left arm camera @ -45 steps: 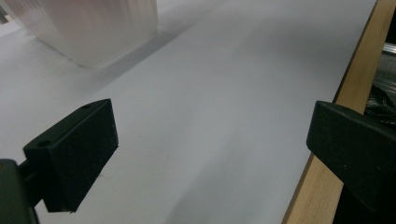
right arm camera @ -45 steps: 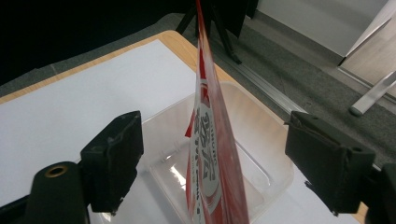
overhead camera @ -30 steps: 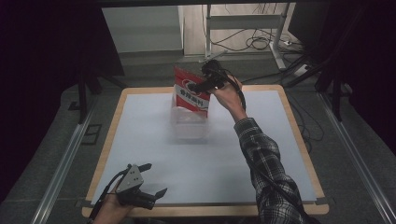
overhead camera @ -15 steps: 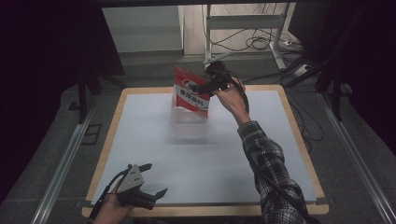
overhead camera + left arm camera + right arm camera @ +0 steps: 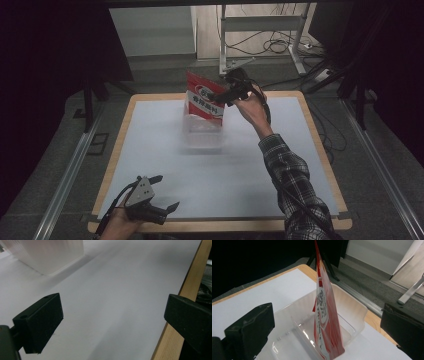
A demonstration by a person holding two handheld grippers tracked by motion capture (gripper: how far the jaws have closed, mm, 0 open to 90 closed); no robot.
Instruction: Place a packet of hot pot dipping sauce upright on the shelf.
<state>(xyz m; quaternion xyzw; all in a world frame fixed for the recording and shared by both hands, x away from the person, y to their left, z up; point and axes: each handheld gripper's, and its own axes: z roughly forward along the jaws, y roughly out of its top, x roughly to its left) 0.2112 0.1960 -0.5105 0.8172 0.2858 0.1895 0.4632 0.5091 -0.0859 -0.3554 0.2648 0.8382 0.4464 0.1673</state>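
Now that the red-and-white foil pouch (image 5: 324,315) stands in the clear plastic tub (image 5: 352,315), the right gripper (image 5: 220,96) has let go, jaws wide; the left gripper (image 5: 162,192) idles wide near the bench (image 5: 250,170) edge.

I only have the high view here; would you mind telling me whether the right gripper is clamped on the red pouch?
Observer: No. In the right gripper view the right gripper is wide open, with the red pouch standing edge-on between its jaws, apart from both.
Operator: Thank you. What is the pouch standing in?
Observer: Its bottom edge sits inside the clear plastic bin, on the far side of a clear divider wall.
Operator: And the left gripper?
Observer: The left gripper is open over bare white table, holding nothing.
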